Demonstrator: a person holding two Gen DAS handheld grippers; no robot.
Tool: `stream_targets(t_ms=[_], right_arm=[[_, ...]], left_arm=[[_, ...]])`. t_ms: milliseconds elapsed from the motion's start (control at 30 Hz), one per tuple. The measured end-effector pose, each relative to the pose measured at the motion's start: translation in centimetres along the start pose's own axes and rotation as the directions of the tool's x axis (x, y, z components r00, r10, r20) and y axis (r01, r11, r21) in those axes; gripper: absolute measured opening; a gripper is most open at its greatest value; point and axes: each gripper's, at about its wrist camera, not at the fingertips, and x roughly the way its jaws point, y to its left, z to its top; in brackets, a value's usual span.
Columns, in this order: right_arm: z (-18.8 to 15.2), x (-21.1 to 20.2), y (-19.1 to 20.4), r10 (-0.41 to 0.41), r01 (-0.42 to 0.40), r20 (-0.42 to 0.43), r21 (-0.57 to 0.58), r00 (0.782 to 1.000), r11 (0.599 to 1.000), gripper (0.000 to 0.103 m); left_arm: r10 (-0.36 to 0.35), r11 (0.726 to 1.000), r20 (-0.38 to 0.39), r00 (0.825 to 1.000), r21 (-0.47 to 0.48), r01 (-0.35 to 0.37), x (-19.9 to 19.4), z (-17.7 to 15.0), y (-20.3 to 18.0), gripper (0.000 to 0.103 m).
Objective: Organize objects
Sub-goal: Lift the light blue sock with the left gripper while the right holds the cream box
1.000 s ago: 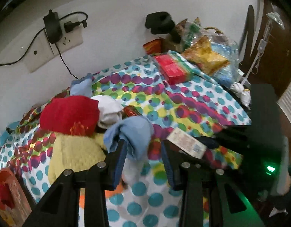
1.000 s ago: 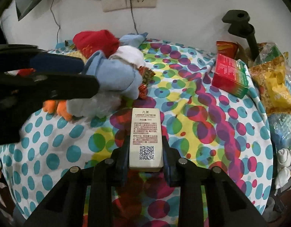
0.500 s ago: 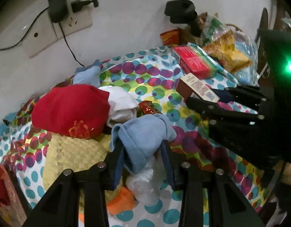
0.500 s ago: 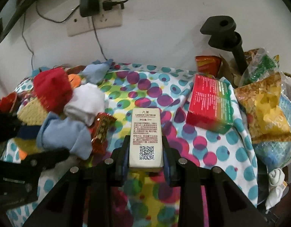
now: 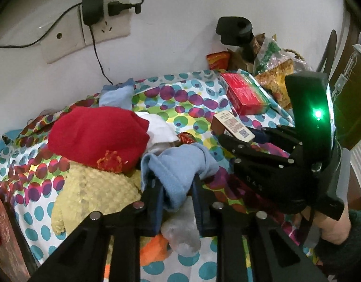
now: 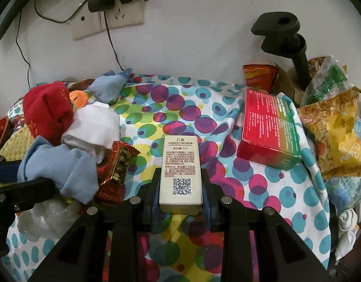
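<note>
I had the small cream cardboard box with the printed code (image 6: 180, 174) pinched by its long sides in the right gripper (image 6: 180, 188), held above the spotted cloth (image 6: 175, 108) short of the red-and-green carton (image 6: 269, 136), which I judged to be where boxes belonged. My left gripper (image 5: 174, 188) had clamped fully shut on the pale blue fleece sock (image 5: 178, 166) at the edge of the clothing heap beside the red knitted hat (image 5: 98, 136), apparently to lift it clear. The sock's lower end vanished between the pads, and I couldn't identify the crumpled clear plastic (image 5: 182, 232) below.
</note>
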Motion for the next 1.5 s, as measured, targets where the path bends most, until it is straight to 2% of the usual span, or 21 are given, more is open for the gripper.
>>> stream_targets(t_ms=[333, 433, 567, 600, 633, 700, 767, 833, 900, 967, 1033, 1100, 1300, 1367, 1500], right_arm=[[-0.5, 0.5, -0.2, -0.002, 0.002, -0.013, 0.005, 1.000, 1.000, 0.028], [-0.4, 0.7, -0.2, -0.009, 0.010, -0.021, 0.007, 1.000, 1.000, 0.028], [-0.2, 0.8, 0.3, -0.030, 0.030, -0.026, -0.009, 0.999, 1.000, 0.028], [-0.2, 0.8, 0.4, -0.035, 0.035, -0.026, -0.014, 0.999, 0.999, 0.028], [-0.2, 0.9, 0.4, -0.039, 0.039, -0.028, -0.016, 0.999, 0.999, 0.028], [-0.2, 0.7, 0.4, -0.037, 0.036, -0.026, -0.015, 0.999, 0.999, 0.028], [-0.1, 0.8, 0.4, -0.035, 0.035, -0.030, -0.012, 0.999, 0.999, 0.028], [-0.1, 0.8, 0.5, -0.035, 0.035, -0.030, -0.013, 0.999, 0.999, 0.028], [-0.1, 0.9, 0.4, -0.038, 0.037, -0.034, -0.018, 0.999, 0.999, 0.029], [-0.2, 0.9, 0.5, -0.038, 0.037, -0.034, -0.020, 0.999, 0.999, 0.029], [-0.2, 0.9, 0.5, -0.036, 0.036, -0.034, -0.018, 0.999, 0.999, 0.029], [-0.2, 0.9, 0.5, -0.031, 0.031, -0.034, -0.016, 0.999, 0.999, 0.029], [-0.4, 0.9, 0.5, -0.021, 0.020, -0.036, -0.012, 0.999, 1.000, 0.030], [-0.4, 0.9, 0.5, -0.019, 0.019, -0.036, -0.009, 0.999, 1.000, 0.030], [-0.3, 0.9, 0.5, -0.022, 0.022, -0.036, -0.010, 0.999, 1.000, 0.030]], left_arm=[[-0.038, 0.998, 0.061, 0.997, -0.051, 0.042, -3.1, -0.1, -0.1, 0.019], [-0.042, 0.997, 0.080, 0.996, -0.059, 0.046, -4.1, -0.2, 0.0, 0.013], [-0.053, 0.996, 0.067, 0.996, -0.072, 0.058, -4.6, -0.5, 0.2, 0.006], [-0.046, 0.996, 0.067, 0.997, -0.070, 0.051, -4.6, -0.5, 0.1, 0.002], [-0.035, 0.997, 0.073, 0.997, -0.068, 0.039, -4.7, -0.6, -0.1, 0.002], [-0.075, 0.996, 0.048, 0.996, -0.043, 0.077, -4.2, -0.7, -0.5, 0.002], [-0.039, 0.998, 0.048, 0.998, -0.045, 0.041, -3.9, -0.7, -0.6, 0.004], [-0.049, 0.998, 0.024, 0.999, -0.042, 0.050, -3.4, -0.5, -0.7, 0.009], [-0.084, 0.994, 0.025, 0.996, -0.066, 0.086, -3.3, -0.2, -0.3, 0.023], [-0.088, 0.994, 0.028, 0.996, -0.059, 0.089, -3.3, 0.1, -0.3, 0.033], [-0.050, 0.998, 0.038, 0.998, -0.031, 0.051, -3.3, 0.6, -0.6, 0.037], [-0.013, 1.000, 0.031, 0.999, -0.023, 0.013, -3.1, 0.9, -0.4, 0.046], [-0.020, 0.999, -0.027, 0.999, -0.038, 0.019, -0.3, 1.4, 0.6, 0.049], [-0.049, 0.998, -0.051, 0.997, -0.043, 0.047, 1.0, 1.5, 0.8, 0.049], [-0.008, 1.000, -0.054, 0.999, -0.024, 0.007, 2.8, 1.3, 0.9, 0.049]])
